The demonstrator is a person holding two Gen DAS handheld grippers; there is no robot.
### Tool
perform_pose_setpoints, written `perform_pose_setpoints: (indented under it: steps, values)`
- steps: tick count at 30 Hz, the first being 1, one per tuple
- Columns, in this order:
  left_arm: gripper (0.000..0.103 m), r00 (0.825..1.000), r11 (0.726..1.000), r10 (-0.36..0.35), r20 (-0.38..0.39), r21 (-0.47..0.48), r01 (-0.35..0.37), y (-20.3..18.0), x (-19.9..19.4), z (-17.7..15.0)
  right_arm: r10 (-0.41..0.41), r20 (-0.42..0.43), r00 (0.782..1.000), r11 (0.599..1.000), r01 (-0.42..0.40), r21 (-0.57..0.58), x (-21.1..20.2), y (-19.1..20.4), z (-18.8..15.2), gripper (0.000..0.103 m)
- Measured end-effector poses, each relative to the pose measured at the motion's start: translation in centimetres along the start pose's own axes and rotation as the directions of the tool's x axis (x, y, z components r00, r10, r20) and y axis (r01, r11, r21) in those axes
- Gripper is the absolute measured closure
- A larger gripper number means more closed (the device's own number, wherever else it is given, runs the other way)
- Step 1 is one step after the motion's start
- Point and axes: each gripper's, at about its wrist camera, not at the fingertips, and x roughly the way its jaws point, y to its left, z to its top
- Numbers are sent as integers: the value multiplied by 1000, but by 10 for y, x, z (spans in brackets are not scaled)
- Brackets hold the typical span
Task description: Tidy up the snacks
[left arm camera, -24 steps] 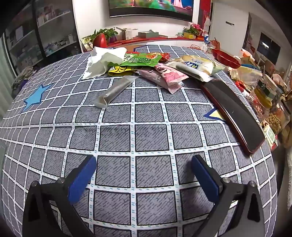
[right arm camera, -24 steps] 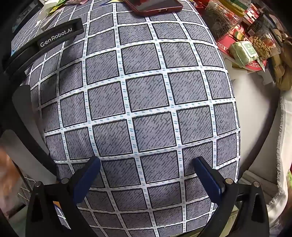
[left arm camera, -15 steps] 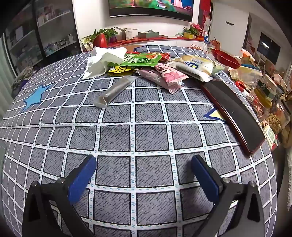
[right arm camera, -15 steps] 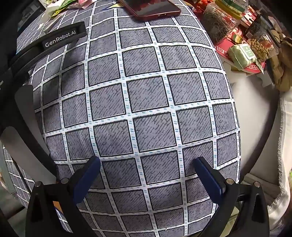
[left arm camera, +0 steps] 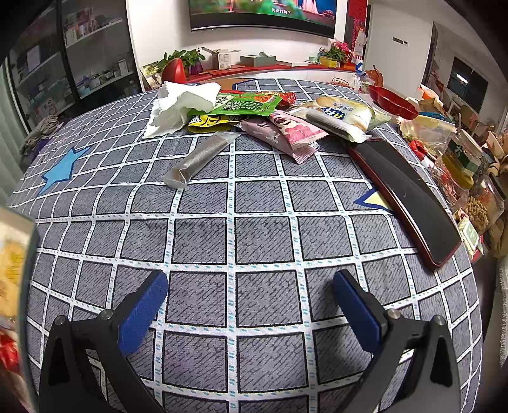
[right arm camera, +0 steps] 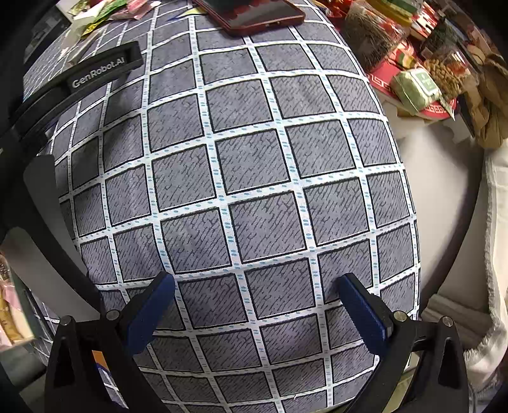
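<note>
Several snack packets lie in a pile at the far side of the checked table: a silver stick packet [left arm camera: 197,159], a pink packet [left arm camera: 287,131], a green packet [left arm camera: 247,104], a yellow packet [left arm camera: 209,121] and a white bread packet [left arm camera: 341,116]. A long dark red tray [left arm camera: 403,197] lies to their right; its near end shows in the right wrist view [right arm camera: 254,14]. My left gripper [left arm camera: 249,306] is open and empty over bare cloth, well short of the pile. My right gripper [right arm camera: 255,309] is open and empty near the table's front edge.
A crumpled white tissue [left arm camera: 179,103] lies left of the pile. A red bowl [left arm camera: 392,103] stands at the far right. Jars and boxes of snacks [right arm camera: 422,63] crowd a lower surface right of the table. The left gripper's black body [right arm camera: 79,82] crosses the right view's left side.
The left view tilted slightly and a blurred object entered its left edge. The right gripper moved a little forward over the cloth. Both grippers stayed open.
</note>
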Motion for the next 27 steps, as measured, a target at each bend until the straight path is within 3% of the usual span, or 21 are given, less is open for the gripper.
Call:
perform_pose_setpoints:
  steps: [8,13,17,20,21,27]
  values:
    - [0,1000,1000,0,0,0,0,0,0,0,13,-87,996,998,-8,61,9,-15,41,0]
    - [0,1000,1000,0,0,0,0,0,0,0,2,-76,997,998,2,61,20,-4,68,0]
    - [0,1000,1000,0,0,0,0,0,0,0,-4,-65,998,998,8,59,26,-3,62,0]
    - [0,1000,1000,0,0,0,0,0,0,0,-5,-72,997,998,9,59,30,-3,82,0]
    - [0,1000,1000,0,0,0,0,0,0,0,-5,-68,998,998,9,58,32,-3,70,0]
    - [0,1000,1000,0,0,0,0,0,0,0,-6,-63,998,998,10,59,38,-5,75,0]
